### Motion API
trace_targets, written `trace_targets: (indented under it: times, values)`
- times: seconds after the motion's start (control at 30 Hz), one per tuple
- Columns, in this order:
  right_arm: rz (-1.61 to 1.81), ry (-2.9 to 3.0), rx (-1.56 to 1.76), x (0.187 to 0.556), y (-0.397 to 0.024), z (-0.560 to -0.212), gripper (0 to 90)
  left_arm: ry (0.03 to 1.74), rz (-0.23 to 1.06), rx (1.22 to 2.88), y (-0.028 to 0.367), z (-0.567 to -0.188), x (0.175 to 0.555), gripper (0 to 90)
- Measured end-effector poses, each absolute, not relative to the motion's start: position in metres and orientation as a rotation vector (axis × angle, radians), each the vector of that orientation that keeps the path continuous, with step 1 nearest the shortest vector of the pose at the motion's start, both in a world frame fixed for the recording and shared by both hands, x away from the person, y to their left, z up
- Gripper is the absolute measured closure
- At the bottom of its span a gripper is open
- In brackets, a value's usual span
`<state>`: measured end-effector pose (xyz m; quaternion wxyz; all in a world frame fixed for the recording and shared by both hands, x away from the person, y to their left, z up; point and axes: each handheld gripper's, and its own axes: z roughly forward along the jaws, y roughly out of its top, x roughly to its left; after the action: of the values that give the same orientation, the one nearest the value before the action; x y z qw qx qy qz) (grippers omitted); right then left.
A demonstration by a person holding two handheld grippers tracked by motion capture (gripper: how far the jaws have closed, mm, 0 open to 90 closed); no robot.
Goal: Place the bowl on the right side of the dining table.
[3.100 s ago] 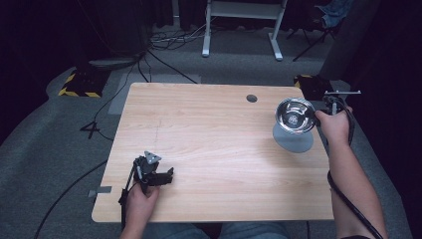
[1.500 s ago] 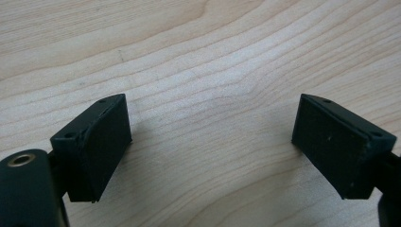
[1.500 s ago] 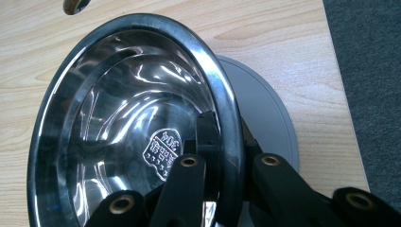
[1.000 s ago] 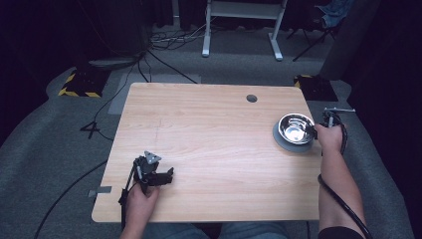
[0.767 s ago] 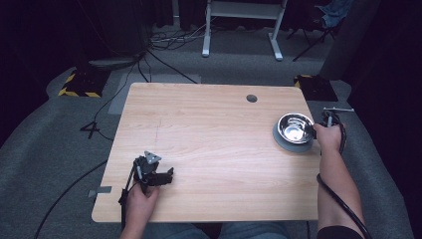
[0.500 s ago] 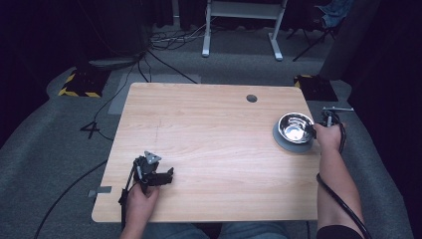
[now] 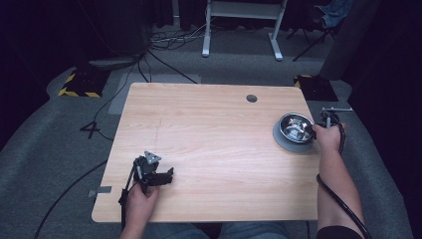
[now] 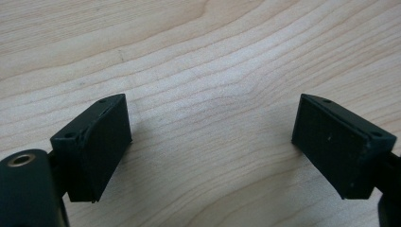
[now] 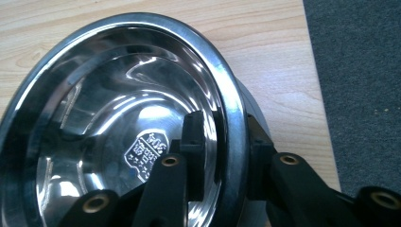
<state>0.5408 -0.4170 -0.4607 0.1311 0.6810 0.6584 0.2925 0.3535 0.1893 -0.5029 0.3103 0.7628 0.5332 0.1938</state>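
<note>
A shiny silver steel bowl (image 7: 295, 127) with a pale printed stamp inside sits on a grey base on a light wood-grain table (image 7: 209, 144); both grippers are black, the floor is grey carpet (image 7: 50, 149), with a yellow-and-black striped mat (image 7: 79, 84)

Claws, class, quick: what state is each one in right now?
Left claw: open, nothing between its jaws, over bare table.
Right claw: jaws just opening, one on each side of the steel bowl rim, a gap showing; counted open.
</note>
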Motion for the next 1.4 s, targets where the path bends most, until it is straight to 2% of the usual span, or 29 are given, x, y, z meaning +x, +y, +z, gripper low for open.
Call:
trace_targets:
  times: [0.33, 0.53, 1.03, 1.4]
  values:
    - [0.847, 1.894, 1.966, 0.537, -0.425, -0.46, 63.5, 1.409, 0.512, 2.015, 0.189, -0.503, 0.354, 12.5]
    - [0.871, 1.888, 1.917, 0.535, -0.426, -0.451, 60.0, 1.408, 0.512, 2.017, 0.189, -0.503, 0.354, 12.5]
    - [0.885, 1.95, 1.659, 0.522, -0.412, -0.412, 58.2, 1.408, 0.512, 2.017, 0.189, -0.503, 0.353, 12.5]
    - [1.028, 1.989, 1.449, 0.499, -0.379, -0.379, 58.4, 1.408, 0.512, 2.016, 0.189, -0.503, 0.353, 12.5]
